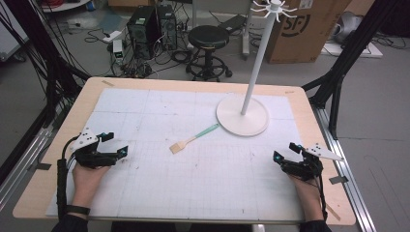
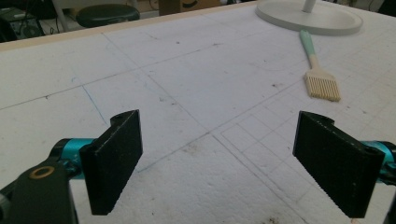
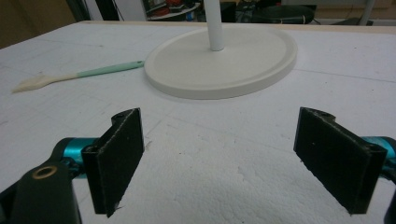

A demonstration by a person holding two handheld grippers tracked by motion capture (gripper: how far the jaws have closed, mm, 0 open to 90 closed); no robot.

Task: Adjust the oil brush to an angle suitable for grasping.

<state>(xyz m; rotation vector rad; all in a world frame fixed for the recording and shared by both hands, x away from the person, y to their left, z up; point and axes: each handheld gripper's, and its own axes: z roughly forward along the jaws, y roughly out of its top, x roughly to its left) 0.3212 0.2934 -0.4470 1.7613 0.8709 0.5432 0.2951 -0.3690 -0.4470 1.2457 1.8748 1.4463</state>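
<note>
White gridded foam board (image 1: pixel 193 183) covers your table. Your left gripper (image 1: pixel 115 143) and right gripper (image 1: pixel 285 151) both gape wide, empty. Between them, ahead, lies a mint-handled bristle brush (image 1: pixel 193 138), its handle tip beside the white round-based stand (image 1: pixel 241 116).

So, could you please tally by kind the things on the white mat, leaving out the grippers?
Brush, mint handle and tan bristles: 1
White stand with a round base and a pole: 1
Total: 2
</note>
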